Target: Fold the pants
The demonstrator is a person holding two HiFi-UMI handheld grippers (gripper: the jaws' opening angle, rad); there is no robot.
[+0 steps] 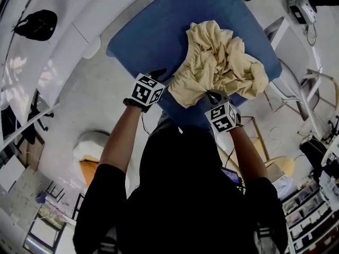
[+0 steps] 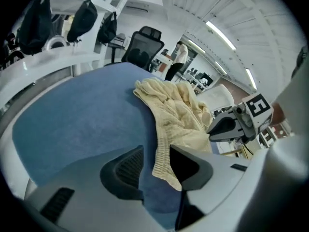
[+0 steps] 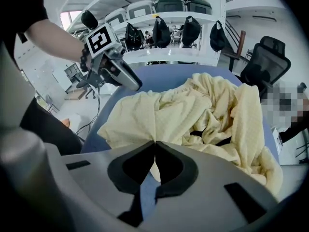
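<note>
So we're looking at a blue table (image 1: pixel 153 30) with rounded corners and a matte top. Lying right on it we've got one pair of pale yellow pants (image 1: pixel 217 62), bunched up in a crumpled heap. They sit over the table's near right part, with the ribbed elastic waistband end reaching the near edge. The blue shows on the far and left sides of the heap.

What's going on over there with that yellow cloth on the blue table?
A person holding a claw in each hand is handling crumpled yellow pants on a blue table. The right claw is pinched shut on the cloth's near edge. The left claw is open, with the waistband between its jaws.
</note>
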